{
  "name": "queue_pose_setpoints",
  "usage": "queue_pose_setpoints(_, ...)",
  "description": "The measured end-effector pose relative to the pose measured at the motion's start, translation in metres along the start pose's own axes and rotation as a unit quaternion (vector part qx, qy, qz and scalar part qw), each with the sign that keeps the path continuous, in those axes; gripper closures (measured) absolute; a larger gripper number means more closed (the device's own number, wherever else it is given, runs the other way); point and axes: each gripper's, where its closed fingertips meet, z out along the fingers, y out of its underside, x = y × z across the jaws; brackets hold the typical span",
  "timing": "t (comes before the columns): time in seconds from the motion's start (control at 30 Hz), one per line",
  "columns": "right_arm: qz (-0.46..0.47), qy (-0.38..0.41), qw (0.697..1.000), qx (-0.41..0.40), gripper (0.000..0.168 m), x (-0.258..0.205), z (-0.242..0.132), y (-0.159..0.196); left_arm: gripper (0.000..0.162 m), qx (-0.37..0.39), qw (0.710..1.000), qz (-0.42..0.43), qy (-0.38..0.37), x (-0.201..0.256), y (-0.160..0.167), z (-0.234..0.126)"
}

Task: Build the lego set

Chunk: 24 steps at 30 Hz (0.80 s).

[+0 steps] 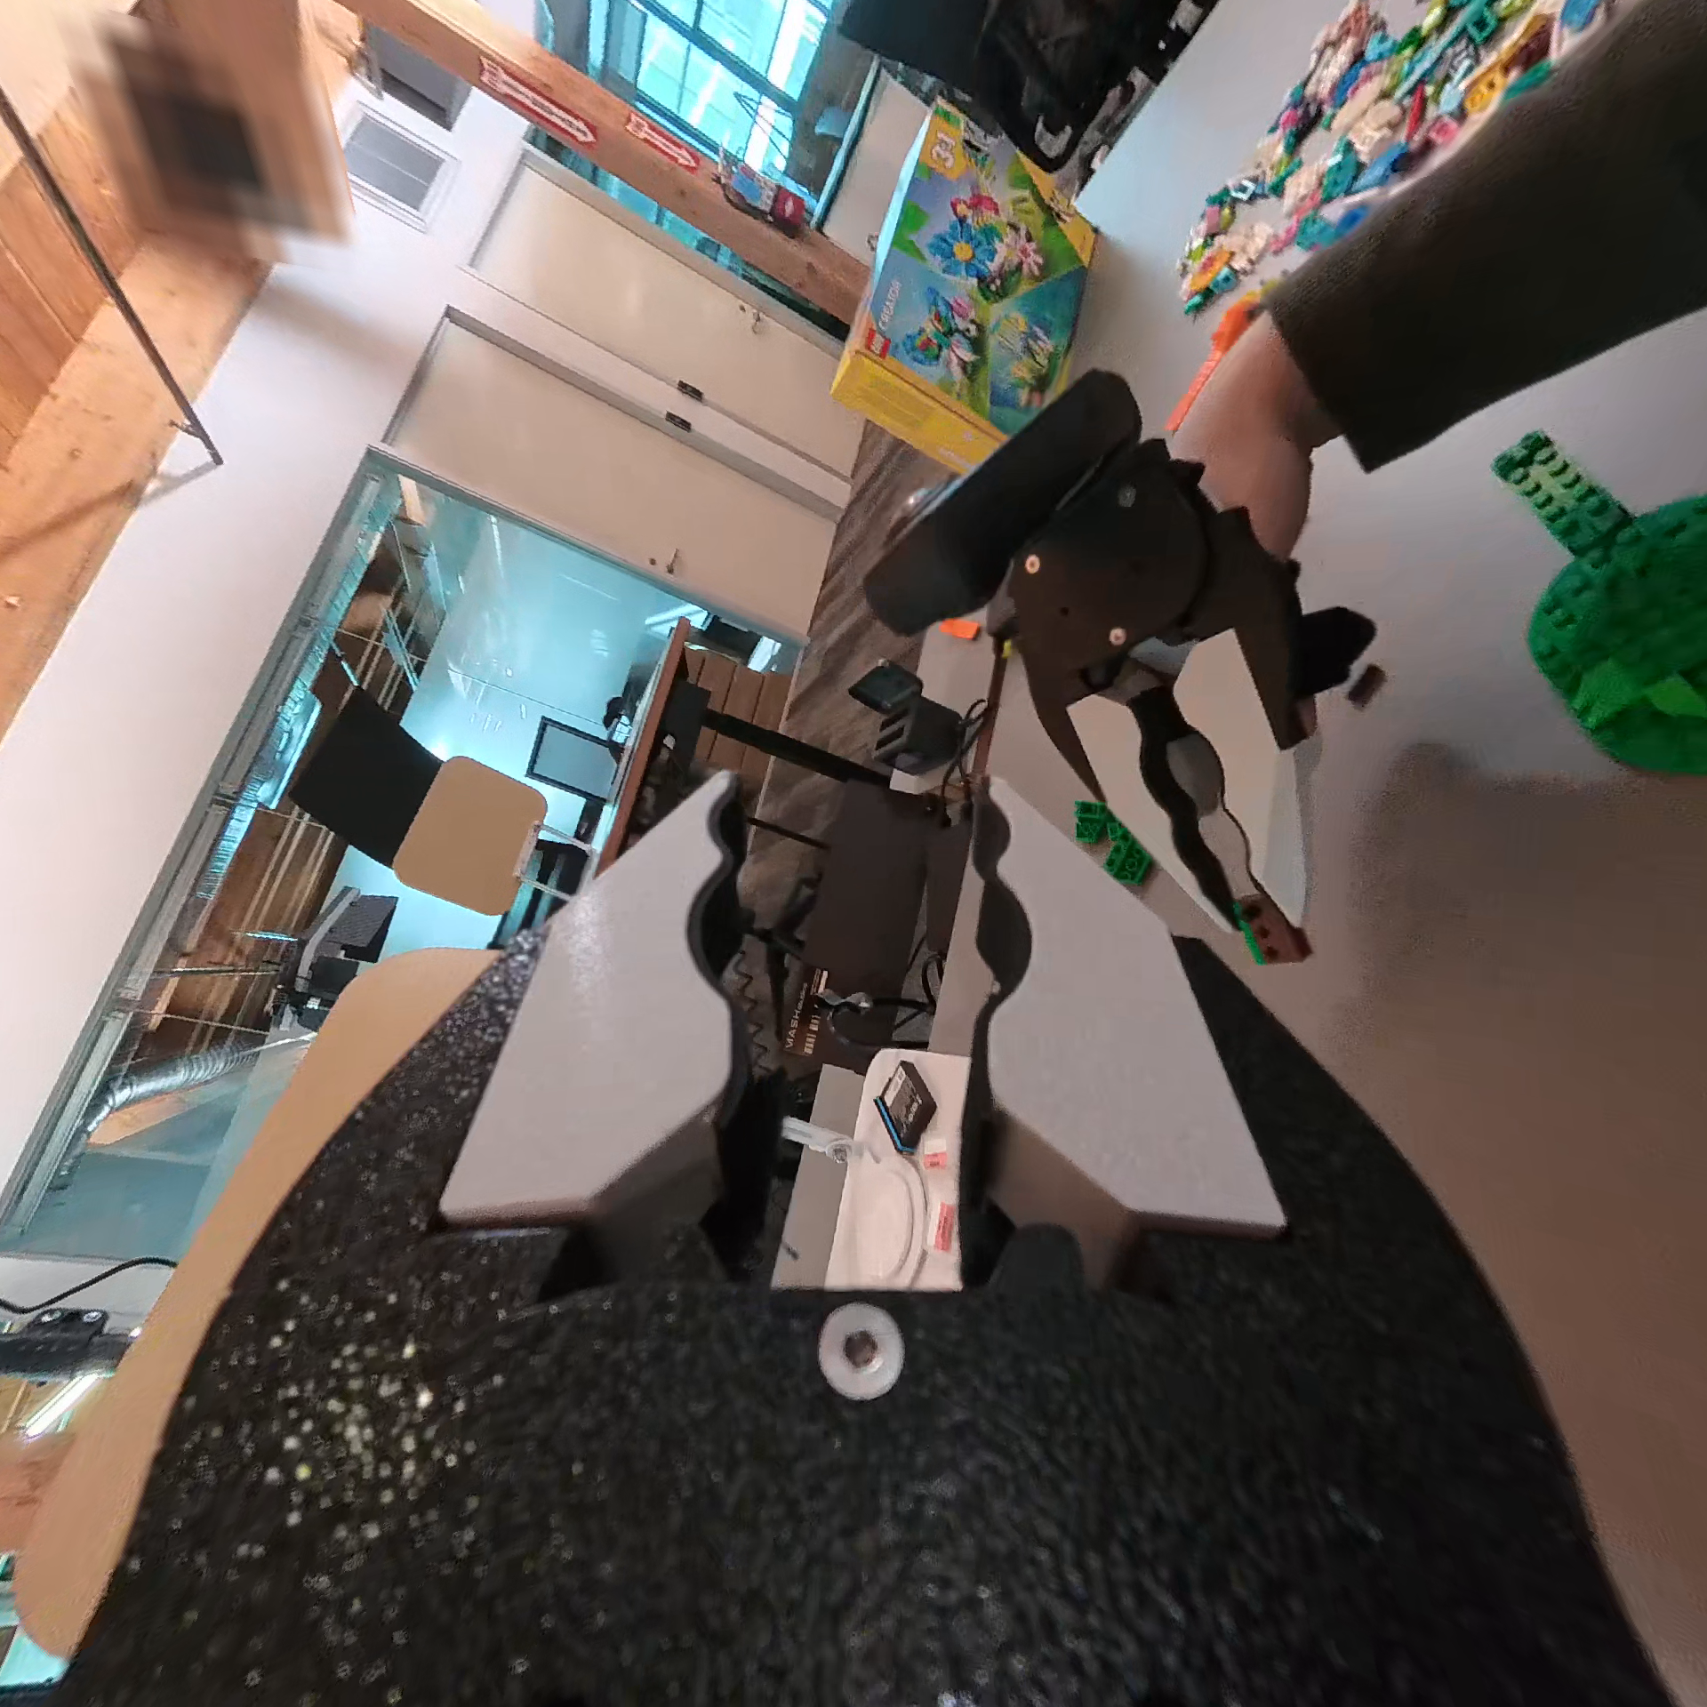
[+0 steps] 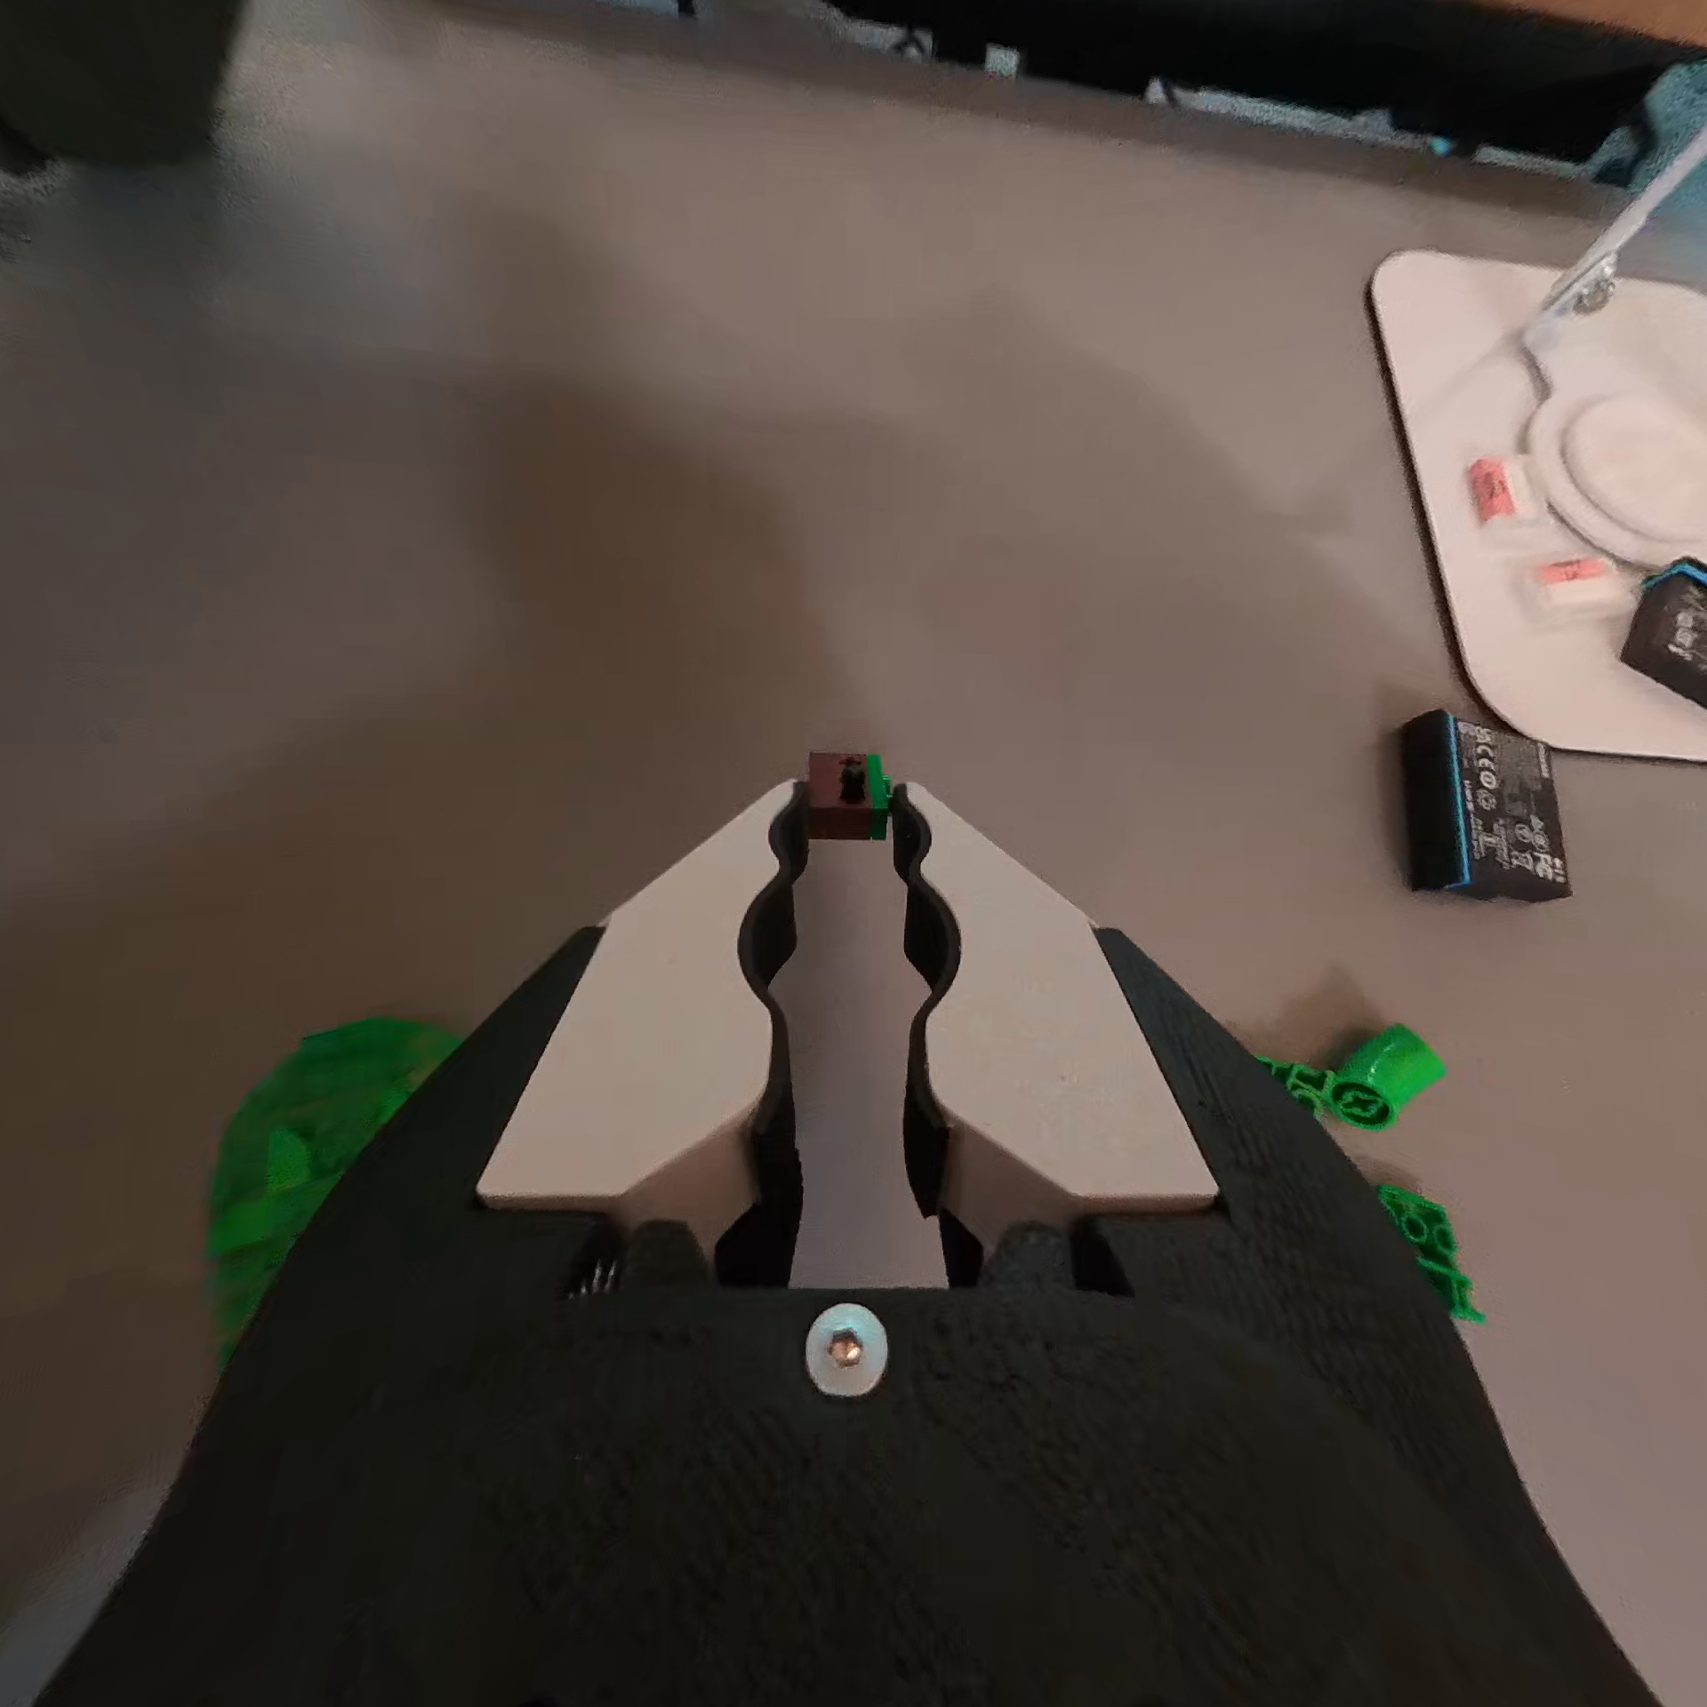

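My right gripper is shut on a small brown brick with a green plate on its side, pinched at the fingertips above the grey table. The left wrist view shows that gripper from the side, held by a hand, with the brick at its tips. My left gripper is open and empty, tilted sideways and pointing past the table edge. A round green build with a studded arm lies beyond the right gripper. It shows blurred at the lower left of the right wrist view.
Loose green pieces lie near the right gripper's tips and beside it. A black battery and a white tray holding small items sit to the right. A lego box and a pile of coloured pieces are farther off. The tips of one gripper are about 20 cm away from the tips of the other.
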Motion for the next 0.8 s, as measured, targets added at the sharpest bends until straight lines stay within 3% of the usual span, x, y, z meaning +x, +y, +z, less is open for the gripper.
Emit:
queue_pose_setpoints(0.2,-0.014,-0.005,1.000,-0.013,0.152,-0.001,0.021,0.009,0.121,-0.007,1.000,0.009,0.004,0.002,0.003,0.002)
queue_pose_setpoints(0.47,-0.010,-0.005,0.998,-0.055,0.151,0.003,0.026,0.036,0.126,0.006,1.000,0.004,-0.004,-0.002,0.000,-0.001)
queue_pose_setpoints(0.73,0.009,-0.011,0.999,-0.040,0.151,0.003,0.025,0.038,0.125,0.002,1.000,-0.012,-0.005,-0.004,0.003,-0.001)
queue_pose_setpoints(0.8,0.041,-0.029,0.998,-0.040,0.142,-0.001,0.024,0.039,0.126,0.006,1.000,-0.015,-0.006,-0.004,0.001,-0.001)
